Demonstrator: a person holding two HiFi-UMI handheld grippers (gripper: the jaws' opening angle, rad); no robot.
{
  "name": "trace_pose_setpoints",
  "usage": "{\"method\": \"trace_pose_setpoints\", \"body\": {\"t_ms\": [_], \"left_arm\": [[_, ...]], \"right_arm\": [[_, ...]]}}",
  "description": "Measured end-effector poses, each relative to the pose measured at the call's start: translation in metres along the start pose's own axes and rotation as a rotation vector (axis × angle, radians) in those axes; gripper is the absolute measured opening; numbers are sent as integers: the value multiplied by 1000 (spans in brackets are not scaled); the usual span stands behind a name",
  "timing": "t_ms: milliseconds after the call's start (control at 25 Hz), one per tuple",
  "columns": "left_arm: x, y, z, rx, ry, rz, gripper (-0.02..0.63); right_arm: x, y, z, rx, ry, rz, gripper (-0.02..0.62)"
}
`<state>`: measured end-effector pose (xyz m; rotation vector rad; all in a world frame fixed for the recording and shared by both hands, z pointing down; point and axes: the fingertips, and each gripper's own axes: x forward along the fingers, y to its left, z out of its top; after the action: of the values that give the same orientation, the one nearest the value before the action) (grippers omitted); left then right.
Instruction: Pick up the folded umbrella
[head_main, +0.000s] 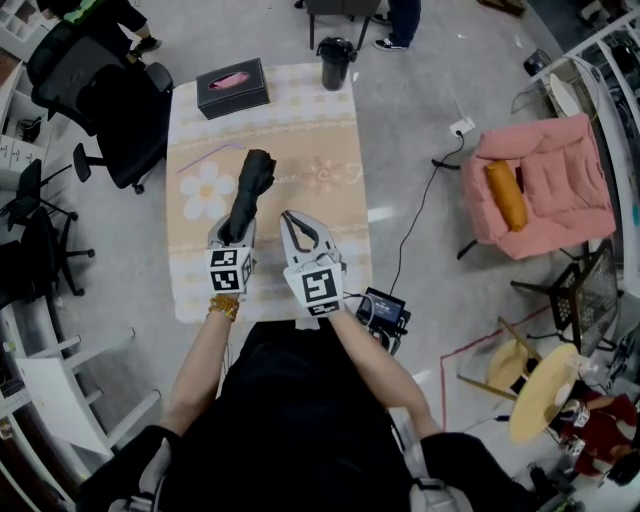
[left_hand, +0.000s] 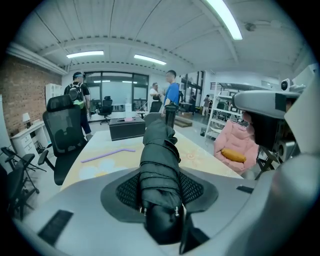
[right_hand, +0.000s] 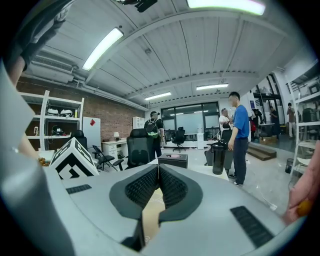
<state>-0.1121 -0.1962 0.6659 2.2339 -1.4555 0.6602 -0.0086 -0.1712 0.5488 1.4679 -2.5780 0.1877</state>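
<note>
The folded black umbrella (head_main: 250, 190) is clamped near its handle end between the pads of my left gripper (head_main: 238, 230); its far end points away over the flower-patterned table (head_main: 320, 130). In the left gripper view the umbrella (left_hand: 159, 165) fills the gap between the jaws of the left gripper (left_hand: 160, 190) and looks raised off the cloth. My right gripper (head_main: 290, 220) hangs beside it over the near part of the table. In the right gripper view the right gripper (right_hand: 158, 175) is shut, its pads meeting with nothing between them.
A black tissue box (head_main: 232, 87) and a black tumbler (head_main: 335, 62) stand at the table's far end. A purple straw (head_main: 210, 155) lies left of the umbrella. Office chairs (head_main: 110, 100) crowd the left side; a pink armchair (head_main: 545, 185) is to the right. People stand beyond the table.
</note>
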Motion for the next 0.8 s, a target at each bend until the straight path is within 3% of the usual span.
{"method": "trace_pose_setpoints", "body": {"t_ms": [800], "left_arm": [[-23,-7,28,-3,-70,3,181]], "right_arm": [[-6,4,10,-9,-14,9,17]]}}
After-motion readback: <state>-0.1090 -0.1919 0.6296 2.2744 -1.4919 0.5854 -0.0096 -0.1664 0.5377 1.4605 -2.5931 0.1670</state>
